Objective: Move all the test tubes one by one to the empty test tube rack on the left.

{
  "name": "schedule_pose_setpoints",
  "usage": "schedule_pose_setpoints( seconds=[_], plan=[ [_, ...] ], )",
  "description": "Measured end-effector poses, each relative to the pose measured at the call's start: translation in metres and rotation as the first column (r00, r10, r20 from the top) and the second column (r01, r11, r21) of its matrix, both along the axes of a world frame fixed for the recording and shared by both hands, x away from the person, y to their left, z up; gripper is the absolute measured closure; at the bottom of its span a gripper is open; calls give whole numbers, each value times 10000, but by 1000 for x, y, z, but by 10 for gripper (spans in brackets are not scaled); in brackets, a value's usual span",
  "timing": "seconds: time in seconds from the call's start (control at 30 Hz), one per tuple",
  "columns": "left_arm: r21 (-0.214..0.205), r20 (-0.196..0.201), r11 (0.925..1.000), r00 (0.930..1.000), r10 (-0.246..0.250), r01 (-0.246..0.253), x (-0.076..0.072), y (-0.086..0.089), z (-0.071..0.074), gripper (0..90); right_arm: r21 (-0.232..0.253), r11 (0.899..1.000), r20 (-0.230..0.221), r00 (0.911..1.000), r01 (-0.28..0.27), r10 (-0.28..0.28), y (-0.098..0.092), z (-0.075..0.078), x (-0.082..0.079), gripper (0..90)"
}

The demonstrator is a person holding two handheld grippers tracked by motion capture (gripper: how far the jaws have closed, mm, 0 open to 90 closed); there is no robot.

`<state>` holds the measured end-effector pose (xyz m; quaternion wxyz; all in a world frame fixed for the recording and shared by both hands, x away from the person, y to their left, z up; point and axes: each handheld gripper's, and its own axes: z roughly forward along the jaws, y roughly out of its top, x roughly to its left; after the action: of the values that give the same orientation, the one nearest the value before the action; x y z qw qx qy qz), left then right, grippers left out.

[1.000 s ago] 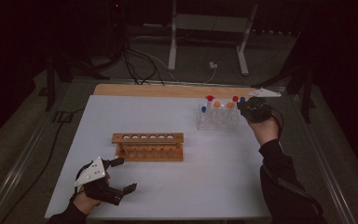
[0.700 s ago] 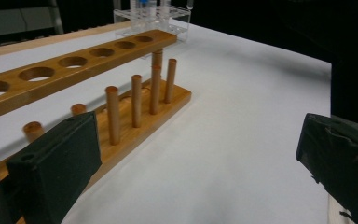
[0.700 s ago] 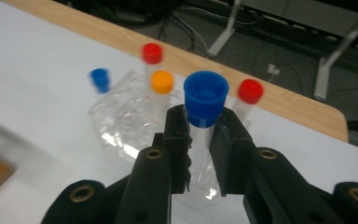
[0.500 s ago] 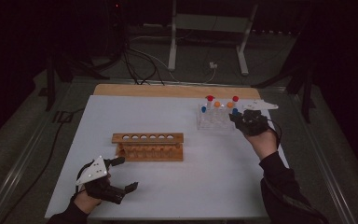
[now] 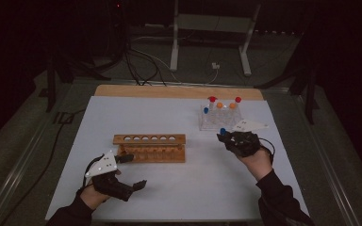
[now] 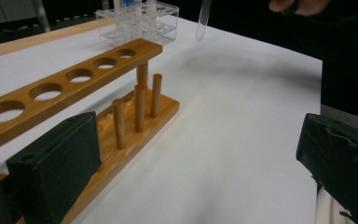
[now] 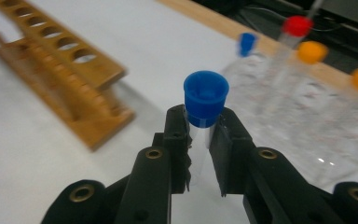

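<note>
Since a second ago the right tool (image 5: 227,137) has swung away from the clear plastic rack (image 5: 219,117) and out over the bench (image 5: 169,117), toward the wooden rack (image 5: 150,147), carrying a blue-capped tube (image 7: 204,112) with it. It's clamped on that tube just under the cap, tube upright, its lower end hanging free above the white surface. The left tool (image 5: 131,170) has barely shifted; its jaws stand wide apart with nothing between them, low at the near end of the wooden rack.

Biggest worry first: the bench is smooth and the wooden rack (image 6: 70,88) sits loose on it. If the tube comes in off-centre and catches the edge of a hole (image 6: 45,90), I'd expect the whole rack to skate or tip, since the left tool isn't bracing it.

Next, the tube itself. In the left gripper view the clear tube (image 6: 203,18) hangs slightly tilted, and a tilted tube jams in a round hole rather than dropping through.

Then the grip: the pads hold smooth plastic right below the blue cap (image 5: 222,131), so any knock on the tube's foot could pivot it or slide it down between the jaws.

Smallest point: those pegs (image 6: 139,108) on the base board could snag the tip if it's lowered in the wrong row.
</note>
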<state>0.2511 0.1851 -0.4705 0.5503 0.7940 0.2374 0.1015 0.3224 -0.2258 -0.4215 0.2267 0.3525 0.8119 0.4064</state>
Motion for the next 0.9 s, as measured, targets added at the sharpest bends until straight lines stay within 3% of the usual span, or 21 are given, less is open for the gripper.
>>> schedule_pose_setpoints(
  seconds=[0.13,0.3,0.67,0.9],
  plan=[
    [163,-229,9999,9997,-12,16,3,-8,3,6,-36,9986,-108,9986,-524,524,11,-7,-11,763],
    [265,-203,9989,9991,-373,378,3,-19,7,6,-18,9933,-263,9930,-1153,1152,25,-16,-24,763],
    [-5,-214,9937,9934,-1125,1125,9,-43,22,6,-239,9674,-492,9668,-2523,2509,57,-30,-45,764],
    [-48,-79,9876,9876,-1570,1570,13,-61,32,17,-24,9567,-464,9557,-2911,2906,63,-28,-50,763]
  ],
)
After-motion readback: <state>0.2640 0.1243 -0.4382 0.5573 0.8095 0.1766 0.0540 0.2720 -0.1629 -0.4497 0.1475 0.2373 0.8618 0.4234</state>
